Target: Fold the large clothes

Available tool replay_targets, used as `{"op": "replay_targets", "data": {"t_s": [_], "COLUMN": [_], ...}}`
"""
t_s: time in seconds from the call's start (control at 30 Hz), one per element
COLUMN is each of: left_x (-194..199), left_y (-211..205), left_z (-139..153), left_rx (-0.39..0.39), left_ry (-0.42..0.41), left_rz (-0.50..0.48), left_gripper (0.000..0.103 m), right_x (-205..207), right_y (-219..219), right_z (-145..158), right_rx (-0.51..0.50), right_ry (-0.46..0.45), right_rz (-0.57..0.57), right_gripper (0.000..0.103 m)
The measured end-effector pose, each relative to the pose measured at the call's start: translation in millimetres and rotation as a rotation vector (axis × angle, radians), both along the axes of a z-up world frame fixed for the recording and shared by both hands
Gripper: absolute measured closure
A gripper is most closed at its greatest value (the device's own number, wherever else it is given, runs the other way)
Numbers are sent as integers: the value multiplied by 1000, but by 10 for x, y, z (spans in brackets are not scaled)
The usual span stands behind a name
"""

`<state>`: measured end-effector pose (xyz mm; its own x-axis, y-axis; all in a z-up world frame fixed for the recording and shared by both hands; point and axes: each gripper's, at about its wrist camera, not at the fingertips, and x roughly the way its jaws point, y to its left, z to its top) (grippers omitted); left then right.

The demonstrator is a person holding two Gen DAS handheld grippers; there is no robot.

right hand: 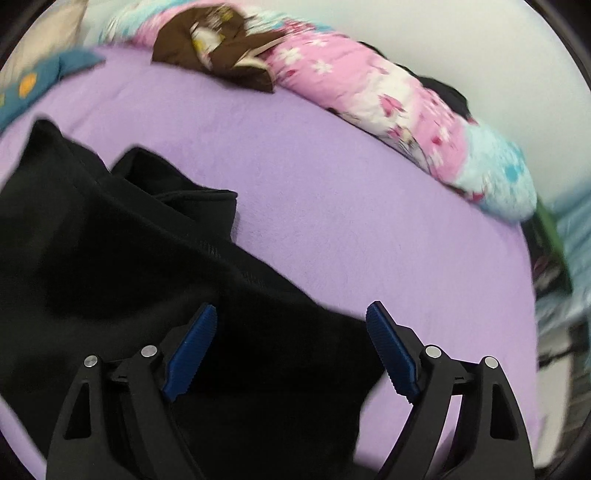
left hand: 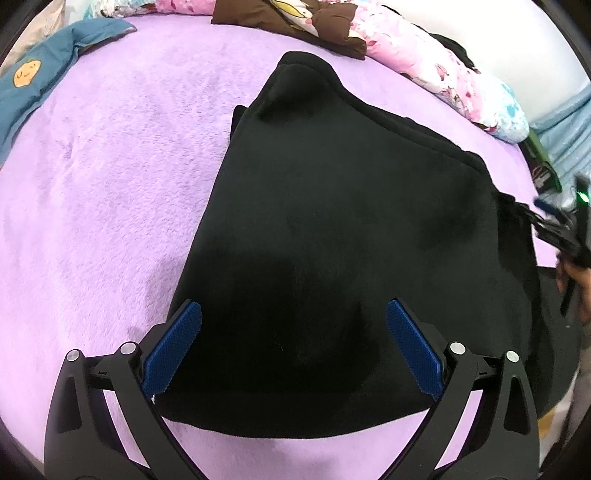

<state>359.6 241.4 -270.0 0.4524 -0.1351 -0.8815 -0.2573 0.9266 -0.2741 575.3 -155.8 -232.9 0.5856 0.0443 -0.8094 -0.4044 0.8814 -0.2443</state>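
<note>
**Black garment folded on the bed, both hand-held grippers apart**

We see the black garment (left hand: 332, 229) lying folded on the purple blanket (left hand: 110, 184) of the bed. The left hand-held gripper (left hand: 293, 328) hovers over the near part of it, jaws wide apart, nothing pressed between the blue pads (left hand: 173, 350); the cloth fills the gap between them and goes on ahead of them. In the left wrist view the near hem shows just under the fingers, and a narrow folded corner points away, far in front.

The right hand-held gripper (right hand: 291, 332) also has its jaws apart, w/ no cloth clamped. In its own view the garment (right hand: 129, 277) lies under and to the left of it, and the right finger is over bare blanket (right hand: 332, 221). That view is blurred, so we cannot tell small details.

Far ahead of both grippers, at the bed's edge: a pink floral pillow (left hand: 424, 55), a brown cloth (left hand: 295, 22), and a teal cloth (left hand: 44, 74) to the far left.

In the left wrist view, the right hand-held gripper (left hand: 569, 225) appears blurred at the right edge, beside the garment, w/ the person's hand (left hand: 574, 284) on it.
</note>
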Motion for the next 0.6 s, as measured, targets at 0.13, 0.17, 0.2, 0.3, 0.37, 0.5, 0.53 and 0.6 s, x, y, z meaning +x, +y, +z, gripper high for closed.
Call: {"op": "replay_targets", "data": {"t_s": [0.13,0.17,0.2,0.3,0.37,0.5,0.53,0.6], "left_x": [49,62,74,105,146,280,291,353], "left_y": [25,30,42,102,164,314,333,366], "left_z": [4,1,0,-9,-18,-73,-75,-89], "left_rx": [-40,-46,-57,-97,-139,-221,-228,-244], "left_ry": [2,6,5,0,-13,-14,-13,-12], "left_rz": [-10,-15,-20,-26,-44,-50,-50,-56], "left_gripper": [6,6,6,6,6,6,6,6], "right_x": [-226,-254,-279,-388,-414,-349,-335,-286], "right_y": [-418,-485,-590,-730,-786,-937,-957,-1020], "right_z": [126,126,114,23,-54,-307,-373,-532], "right_rx": [164,191,237,309,329,389,395,421], "right_ry": [60,72,98,164,198,300,316,364], "right_rz": [-90,-105,-120,-134,-136,-165,-169,-186], "right_gripper": [16,16,16,16,16,16,16,16]}}
